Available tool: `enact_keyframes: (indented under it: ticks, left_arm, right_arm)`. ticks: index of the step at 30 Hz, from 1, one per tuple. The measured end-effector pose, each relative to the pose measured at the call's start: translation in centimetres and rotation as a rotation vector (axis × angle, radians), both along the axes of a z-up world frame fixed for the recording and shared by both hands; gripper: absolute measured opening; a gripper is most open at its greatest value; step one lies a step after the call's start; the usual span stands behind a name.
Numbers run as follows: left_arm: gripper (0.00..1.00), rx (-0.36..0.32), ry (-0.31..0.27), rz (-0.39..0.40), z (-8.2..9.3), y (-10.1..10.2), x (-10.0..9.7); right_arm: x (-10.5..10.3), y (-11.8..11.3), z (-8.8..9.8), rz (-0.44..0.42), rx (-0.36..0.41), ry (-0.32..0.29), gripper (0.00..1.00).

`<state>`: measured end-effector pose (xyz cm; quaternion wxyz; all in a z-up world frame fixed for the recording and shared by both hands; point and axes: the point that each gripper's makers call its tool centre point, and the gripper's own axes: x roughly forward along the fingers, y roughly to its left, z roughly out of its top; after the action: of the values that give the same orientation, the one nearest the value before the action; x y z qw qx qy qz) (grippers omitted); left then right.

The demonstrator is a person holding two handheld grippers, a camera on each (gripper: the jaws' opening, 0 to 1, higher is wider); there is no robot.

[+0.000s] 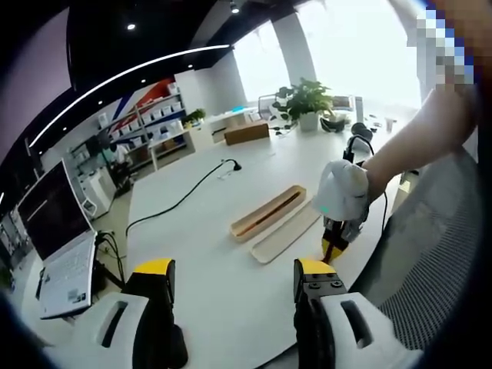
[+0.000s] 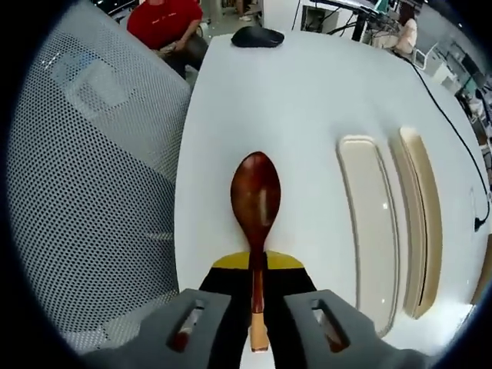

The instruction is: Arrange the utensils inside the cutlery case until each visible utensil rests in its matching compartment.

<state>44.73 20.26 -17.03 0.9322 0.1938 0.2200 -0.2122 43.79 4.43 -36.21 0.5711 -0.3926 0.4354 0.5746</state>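
Spoon (image 2: 256, 196) clamped in right gripper (image 2: 257, 265): brown bowl points to 12 o'clock above white table (image 2: 254, 92), handle runs down between jaws pinched on it. Lid (image 2: 370, 223) at 3 o'clock, case (image 2: 427, 223) just beyond it, side by side. Black mouse (image 2: 257, 36) at 12 o'clock, mesh chair (image 2: 92, 192) at 9 o'clock.

Left gripper view: left gripper (image 1: 234, 280) at 6 o'clock, jaws spread, nothing between. Case (image 1: 267, 213) and lid (image 1: 287, 234) at centre, touching. Gloved hand (image 1: 344, 192) with right gripper (image 1: 332, 246) at 3 o'clock. Laptop (image 1: 58, 246) at 9 o'clock, plant (image 1: 306, 100) at 1 o'clock.
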Motion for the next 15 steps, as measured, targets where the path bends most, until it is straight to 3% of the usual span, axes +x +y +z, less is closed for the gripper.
enact_keyframes:
  ticks: [1,6,15]
  left_arm:
    - [0.64,0.000,0.002,0.000,0.0,0.0,0.0]
    - [0.64,0.001,0.003,-0.001,0.0,0.0,0.0]
    - [0.64,0.004,0.003,-0.003,-0.1,-0.1,0.0]
  right_arm:
    - [0.3,-0.4,0.0,0.021,-0.028,-0.021,0.00]
    - [1.3,-0.6,1.0,-0.014,-0.006,-0.028,0.00]
    - [3.7,-2.1,2.1,-0.038,-0.042,-0.076,0.00]
